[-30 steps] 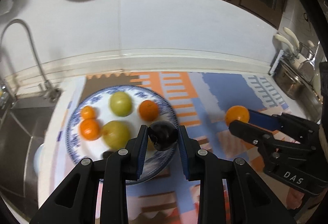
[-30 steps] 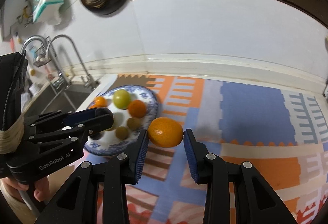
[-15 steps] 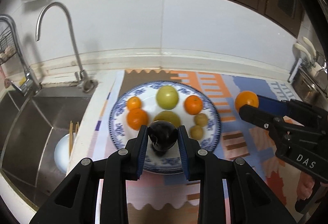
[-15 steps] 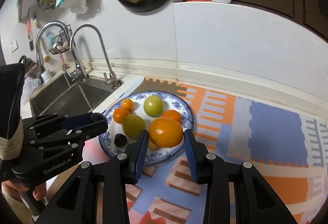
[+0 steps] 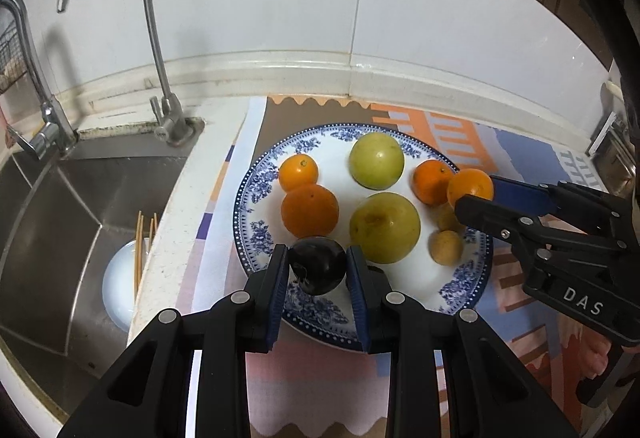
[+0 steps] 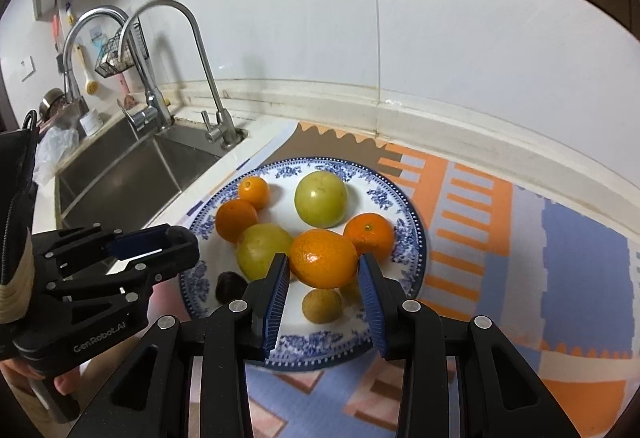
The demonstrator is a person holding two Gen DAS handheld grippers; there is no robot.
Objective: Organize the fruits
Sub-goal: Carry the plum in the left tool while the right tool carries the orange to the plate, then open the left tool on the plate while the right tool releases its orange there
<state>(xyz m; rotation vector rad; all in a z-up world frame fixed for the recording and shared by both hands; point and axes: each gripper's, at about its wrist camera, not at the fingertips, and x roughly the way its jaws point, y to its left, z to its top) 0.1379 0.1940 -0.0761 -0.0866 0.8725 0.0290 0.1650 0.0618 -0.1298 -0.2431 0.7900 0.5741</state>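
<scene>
Blue-rimmed plate (image 5: 256,193) near counter edge, bare centre beside green fruit (image 5: 376,160)

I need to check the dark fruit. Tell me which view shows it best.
The left wrist view: the dark fruit sits centred, close, between the left gripper pads. The right wrist view shows only a sliver beside that gripper.

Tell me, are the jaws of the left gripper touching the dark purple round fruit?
Touching. In the left wrist view, the left gripper has both blue pads pressed against the sides of the dark purple round fruit, with no gap visible.
</scene>
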